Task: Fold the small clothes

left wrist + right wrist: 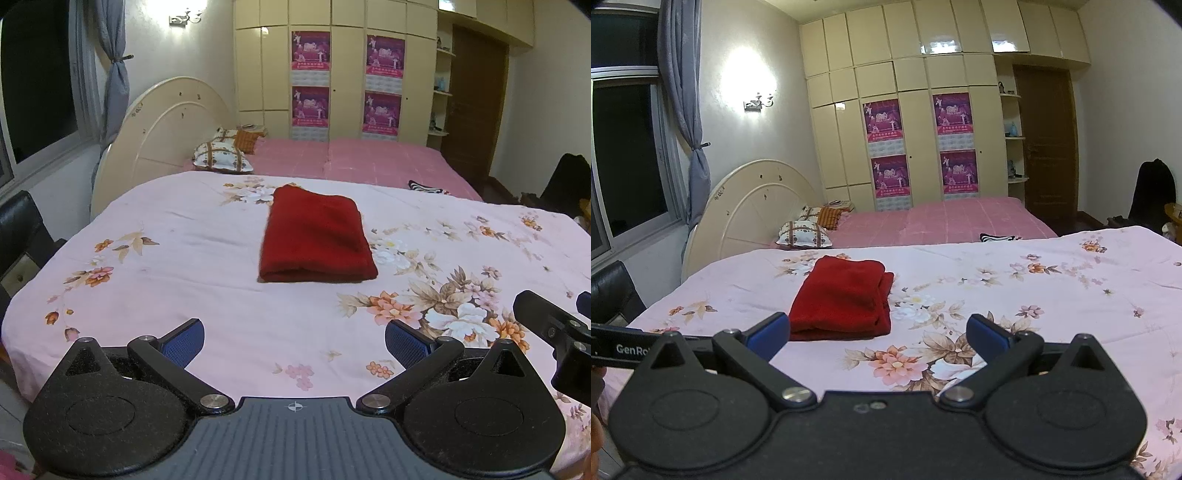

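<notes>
Red fleece-like cloth (317, 236), one item, folded into a thick rectangle, lying flat near the middle of the floral sheet (184, 236).

Left wrist view: left gripper (294, 338) released, blue pads spread wide, holding nothing, hovering over the near edge of the sheet, well short of the cloth. Part of the right gripper's black frame shows at the right margin. Cloth judged soft, light and limp; likely to sag and unfold if lifted by one layer. Best hold judged at the near folded edge, pinching all layers together.

Right wrist view: right gripper (878, 334) likewise released and empty, the cloth (846, 297) just beyond its left pad. Stacked layers show along the cloth's right side. Sheet pink, flower-printed, smooth. Beyond: second bed in pink check (945, 218), round cream headboard (750, 210), cream wardrobe (916, 110) with four purple posters, brown door (1049, 147), dark window (624, 147) with grey curtain.
</notes>
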`<state>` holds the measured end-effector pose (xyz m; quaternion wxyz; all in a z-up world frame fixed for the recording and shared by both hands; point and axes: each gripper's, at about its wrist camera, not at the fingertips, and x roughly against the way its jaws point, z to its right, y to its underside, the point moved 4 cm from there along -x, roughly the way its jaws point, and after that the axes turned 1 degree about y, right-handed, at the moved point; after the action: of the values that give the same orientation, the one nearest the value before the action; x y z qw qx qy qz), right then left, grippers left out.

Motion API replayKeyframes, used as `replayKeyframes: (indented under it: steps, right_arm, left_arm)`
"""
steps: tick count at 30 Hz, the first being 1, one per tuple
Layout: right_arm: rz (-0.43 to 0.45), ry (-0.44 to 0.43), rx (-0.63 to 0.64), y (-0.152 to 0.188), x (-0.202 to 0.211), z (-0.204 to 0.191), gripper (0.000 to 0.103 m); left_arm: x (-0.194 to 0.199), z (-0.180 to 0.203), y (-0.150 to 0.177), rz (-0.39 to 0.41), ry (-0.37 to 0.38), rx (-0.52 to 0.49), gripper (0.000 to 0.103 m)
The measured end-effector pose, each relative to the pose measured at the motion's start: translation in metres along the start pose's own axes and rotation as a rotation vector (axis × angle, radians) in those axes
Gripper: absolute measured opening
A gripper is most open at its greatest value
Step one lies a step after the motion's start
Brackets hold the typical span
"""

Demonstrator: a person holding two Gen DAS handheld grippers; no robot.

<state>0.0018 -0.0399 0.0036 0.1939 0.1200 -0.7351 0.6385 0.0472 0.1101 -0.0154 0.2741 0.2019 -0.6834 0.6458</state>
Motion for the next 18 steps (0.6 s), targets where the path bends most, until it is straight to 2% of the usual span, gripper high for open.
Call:
replayKeyframes:
  steps: [18]
  right_arm:
    - [-0.005,-0.012,0.007,-0.0029,-0.0044,-0.0011,0.102]
  left_arm:
    - [-0.0036,0.0019,-0.004,0.003,-0.005,0.013,0.103]
